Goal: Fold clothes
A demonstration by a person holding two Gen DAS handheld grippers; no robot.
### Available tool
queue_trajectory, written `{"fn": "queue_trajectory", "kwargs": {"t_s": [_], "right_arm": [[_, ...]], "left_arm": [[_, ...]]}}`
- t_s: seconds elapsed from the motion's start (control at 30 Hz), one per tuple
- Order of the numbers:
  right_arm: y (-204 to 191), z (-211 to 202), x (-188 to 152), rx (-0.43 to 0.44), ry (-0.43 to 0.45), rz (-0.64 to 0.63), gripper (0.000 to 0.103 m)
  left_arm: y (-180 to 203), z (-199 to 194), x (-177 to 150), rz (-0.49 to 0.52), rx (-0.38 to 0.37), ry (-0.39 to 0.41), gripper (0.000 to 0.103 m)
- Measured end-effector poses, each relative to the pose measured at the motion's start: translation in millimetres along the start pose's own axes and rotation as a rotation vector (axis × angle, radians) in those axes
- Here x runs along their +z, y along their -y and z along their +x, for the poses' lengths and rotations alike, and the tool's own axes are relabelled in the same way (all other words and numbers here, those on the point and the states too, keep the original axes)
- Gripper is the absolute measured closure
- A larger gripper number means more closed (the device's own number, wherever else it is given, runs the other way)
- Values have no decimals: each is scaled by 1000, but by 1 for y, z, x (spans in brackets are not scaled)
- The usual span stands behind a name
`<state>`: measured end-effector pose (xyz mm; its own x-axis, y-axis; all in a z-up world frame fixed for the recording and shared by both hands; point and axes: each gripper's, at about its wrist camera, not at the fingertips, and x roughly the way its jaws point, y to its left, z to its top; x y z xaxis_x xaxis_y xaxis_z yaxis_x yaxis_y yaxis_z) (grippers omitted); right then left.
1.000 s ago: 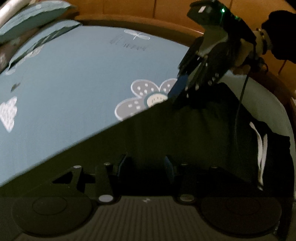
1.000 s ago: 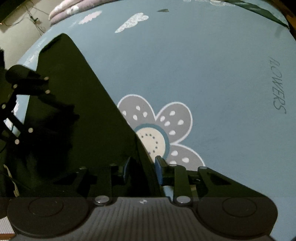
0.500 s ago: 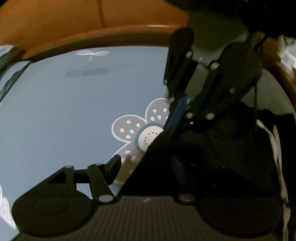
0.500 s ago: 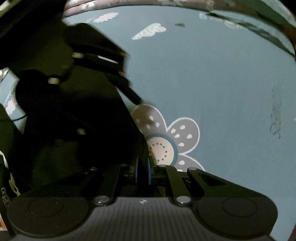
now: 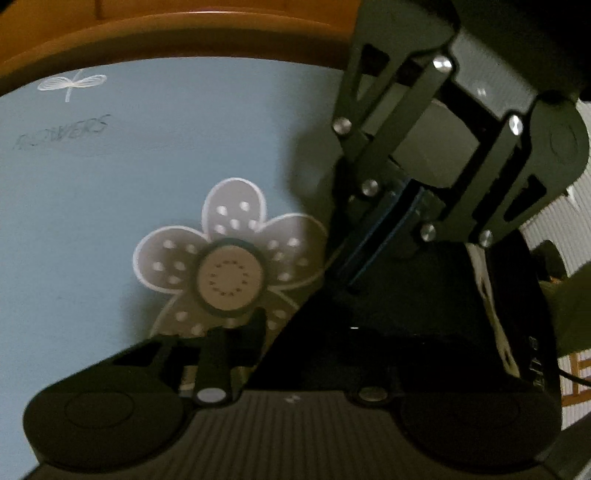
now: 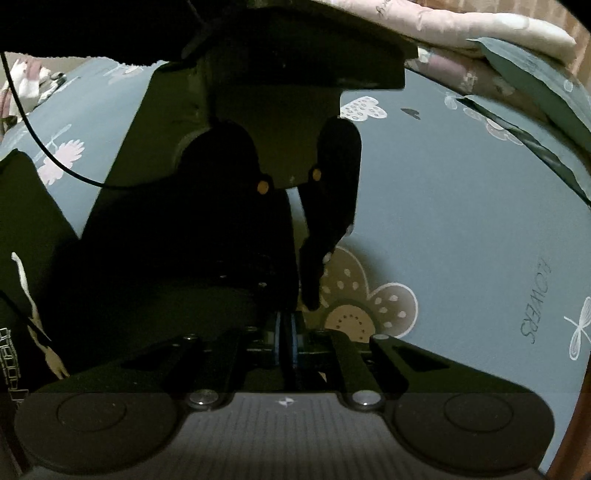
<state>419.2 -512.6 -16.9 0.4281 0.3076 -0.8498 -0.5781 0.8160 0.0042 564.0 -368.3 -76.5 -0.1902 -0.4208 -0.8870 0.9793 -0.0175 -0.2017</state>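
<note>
- Right gripper [image 6: 284, 341] jaws pinched together on the edge of the black garment [image 5: 388, 325]; blue pads nearly touching with dark fabric between them. They stood apart 1.0 s ago and had closed by 0.5 s ago.
- Left gripper [image 5: 306, 332]: left finger [image 5: 255, 328] sits clear over the flower print [image 5: 229, 273], the other finger is buried under the cloth. Jaws read as spread, not gripping; 1.0 s ago both were tucked in the fabric.
- Garment lies on the blue bedsheet [image 5: 92, 206], its diagonal edge crossing the flower print, bulk toward the sheet's near side in the left wrist view.
- Since 1.0 s ago the two grippers have come close together; the right one now fills the upper right of the left view, with its pads clamped on the fabric corner.
- White drawstring [image 6: 29, 295] shows at the left edge of the right view, partly cut off.
- Pink quilt [image 6: 480, 29] and a pillow stack at the far edge of the bed.
- Garment is near-black in low light; folds and type not readable. Wooden headboard [image 5: 184, 33] blurred.
</note>
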Motion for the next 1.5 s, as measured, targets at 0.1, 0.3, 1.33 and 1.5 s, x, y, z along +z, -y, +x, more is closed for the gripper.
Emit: {"fn": "queue_trajectory", "kwargs": {"t_s": [0.1, 0.3, 1.33, 1.5], "right_arm": [[2, -3, 0, -41, 1, -19, 83], [16, 19, -6, -11, -83, -58, 49], [4, 6, -3, -41, -83, -49, 93], [0, 3, -2, -55, -88, -52, 94]], "left_arm": [[8, -2, -1, 9, 33, 32, 92], [21, -11, 2, 29, 56, 77, 93], [-16, -44, -109, -132, 183, -220, 95], [-2, -53, -111, -105, 244, -192, 98]]}}
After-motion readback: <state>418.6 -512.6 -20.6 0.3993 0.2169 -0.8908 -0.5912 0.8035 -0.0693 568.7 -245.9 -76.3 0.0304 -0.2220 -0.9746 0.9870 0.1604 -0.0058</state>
